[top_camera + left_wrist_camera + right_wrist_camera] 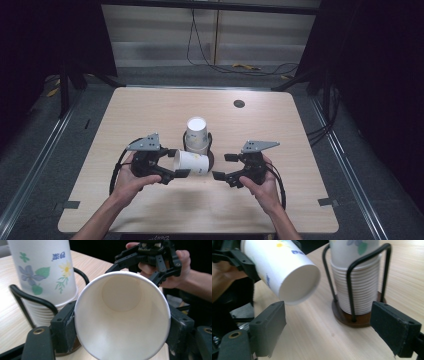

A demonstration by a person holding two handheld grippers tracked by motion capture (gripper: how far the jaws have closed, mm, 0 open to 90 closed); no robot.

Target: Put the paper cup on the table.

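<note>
1. The left gripper [176,167] grasps a single paper cup [191,162] near its rim, one jaw pad on each side, as the left gripper view shows.
2. The cup lies on its side above the table [150,120], its open mouth turned left toward the left gripper and its closed base pointing right.
3. The left hand [131,179] comes in from the near left edge, wrapped around the gripper body from below.
4. The right gripper [226,166] is released, its jaws spread with nothing between them, just right of the cup's base.
5. The right hand [263,186] holds it from the near right, pointing left at the cup.
6. Just beyond the held cup, a stack of cups [197,135] stands upside down in a black wire holder [209,150] at the table's middle.
</note>
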